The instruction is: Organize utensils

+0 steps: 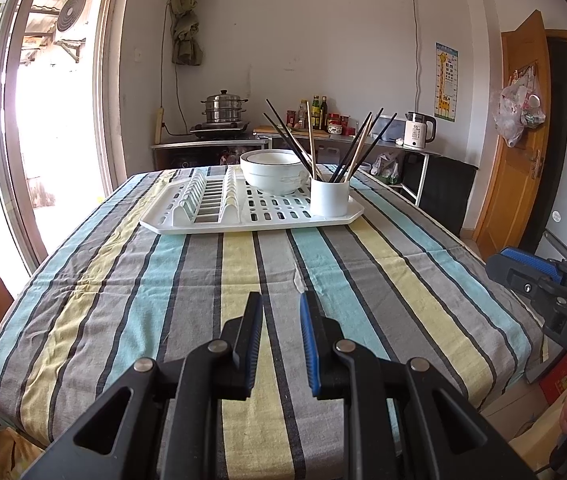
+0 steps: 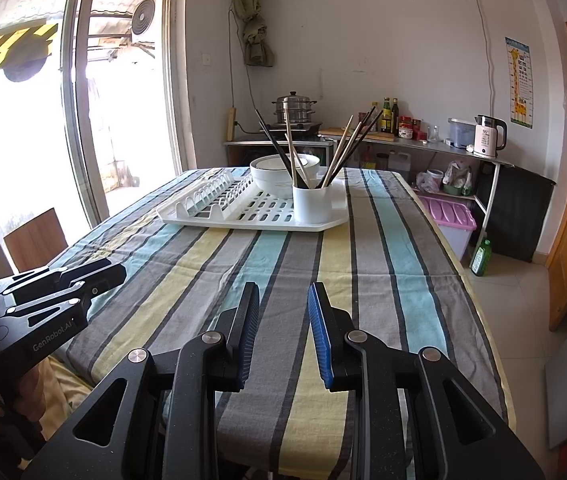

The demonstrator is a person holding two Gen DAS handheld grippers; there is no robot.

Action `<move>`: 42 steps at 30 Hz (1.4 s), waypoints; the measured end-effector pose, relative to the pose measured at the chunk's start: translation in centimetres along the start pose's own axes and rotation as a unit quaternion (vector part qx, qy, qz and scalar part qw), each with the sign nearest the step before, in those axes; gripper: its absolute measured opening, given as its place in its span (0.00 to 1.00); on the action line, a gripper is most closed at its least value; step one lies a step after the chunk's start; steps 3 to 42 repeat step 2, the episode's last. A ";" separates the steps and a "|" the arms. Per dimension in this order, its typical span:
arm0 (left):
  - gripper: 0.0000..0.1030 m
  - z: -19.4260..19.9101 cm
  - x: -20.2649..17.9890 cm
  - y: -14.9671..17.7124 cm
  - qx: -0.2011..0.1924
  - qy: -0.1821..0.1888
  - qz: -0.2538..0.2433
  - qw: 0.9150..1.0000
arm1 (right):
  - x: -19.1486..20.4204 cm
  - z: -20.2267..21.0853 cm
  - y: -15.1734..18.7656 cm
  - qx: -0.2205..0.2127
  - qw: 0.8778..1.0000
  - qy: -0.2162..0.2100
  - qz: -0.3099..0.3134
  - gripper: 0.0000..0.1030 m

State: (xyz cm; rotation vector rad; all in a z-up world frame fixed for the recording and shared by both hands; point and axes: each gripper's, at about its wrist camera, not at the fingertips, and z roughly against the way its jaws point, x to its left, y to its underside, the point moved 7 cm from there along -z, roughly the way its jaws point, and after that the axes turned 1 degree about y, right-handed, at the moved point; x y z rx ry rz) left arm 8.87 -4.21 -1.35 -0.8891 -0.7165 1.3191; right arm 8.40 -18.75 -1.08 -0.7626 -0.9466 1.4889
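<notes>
From your left wrist camera, your left gripper (image 1: 281,312) hovers over the striped tablecloth (image 1: 239,280), jaws parted and holding nothing. The dark and pale chopsticks (image 1: 359,144) stand fanned in the white cylindrical holder (image 1: 329,198) on the white plastic drying rack (image 1: 187,224), beside 1 white bowl (image 1: 273,174).

From your right wrist camera, your right gripper (image 2: 283,306) is likewise parted and empty, well short of the holder (image 2: 311,204), probably staged for approach.
</notes>
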 end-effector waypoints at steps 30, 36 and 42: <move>0.20 0.0 0.0 0.0 0.000 -0.001 0.000 1.000 | 0.0 0.0 0.0 0.000 1.000 0.001 0.000 0.26; 0.20 0.0 0.0 0.0 0.000 -0.001 0.000 1.000 | 0.0 0.0 0.0 0.000 1.000 0.001 0.000 0.26; 0.20 0.0 0.0 0.0 0.000 -0.001 0.000 1.000 | 0.0 0.0 0.0 0.000 1.000 0.001 0.000 0.26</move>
